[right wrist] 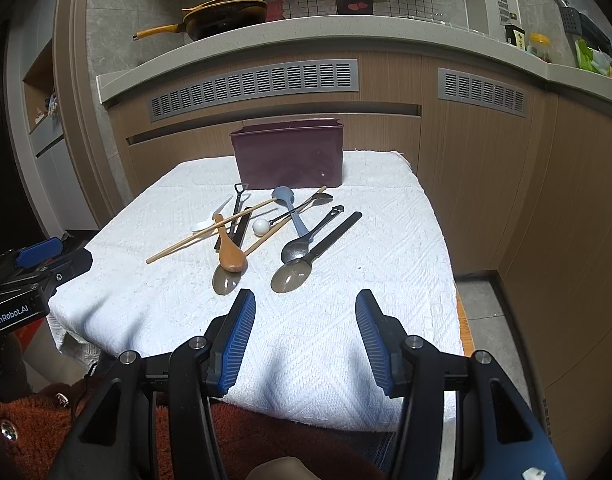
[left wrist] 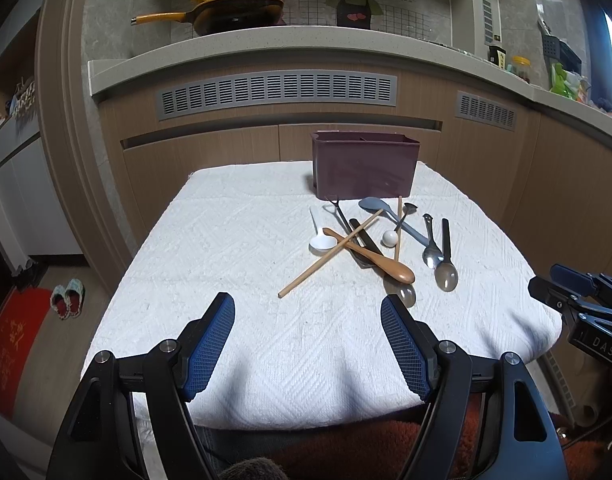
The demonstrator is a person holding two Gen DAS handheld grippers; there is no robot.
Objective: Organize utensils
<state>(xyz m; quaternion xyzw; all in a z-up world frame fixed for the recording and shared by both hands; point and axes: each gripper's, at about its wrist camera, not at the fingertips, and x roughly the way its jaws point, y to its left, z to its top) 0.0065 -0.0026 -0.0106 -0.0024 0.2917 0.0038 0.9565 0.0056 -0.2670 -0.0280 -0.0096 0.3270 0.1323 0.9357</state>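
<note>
- Low in the left wrist frame, our left gripper (left wrist: 308,346) is spread wide with nothing between its blue pads, hovering over the near part of the white towel (left wrist: 226,248).
- Right of centre in that frame lies the utensil pile: a white plastic spoon (left wrist: 322,242), then a long chopstick (left wrist: 330,254) crossing a wooden spoon (left wrist: 382,262), then a blue-grey spoon (left wrist: 390,216) and a metal spoon (left wrist: 431,254).
- We judge the crossings the main risk: lifting the chopstick or the wooden spoon could drag or flick whatever lies over or under it, and thin, flat handles may slip from wide pads.
- Above the pile, touching nothing we can make out, stands the maroon utensil holder (left wrist: 364,168); its rim shows a divider, but we cannot see inside, so its contents are unknown.
- Low in the right wrist frame, our right gripper (right wrist: 305,338) is likewise wide apart and empty, nearest a black-handled spoon (right wrist: 318,250).
</note>
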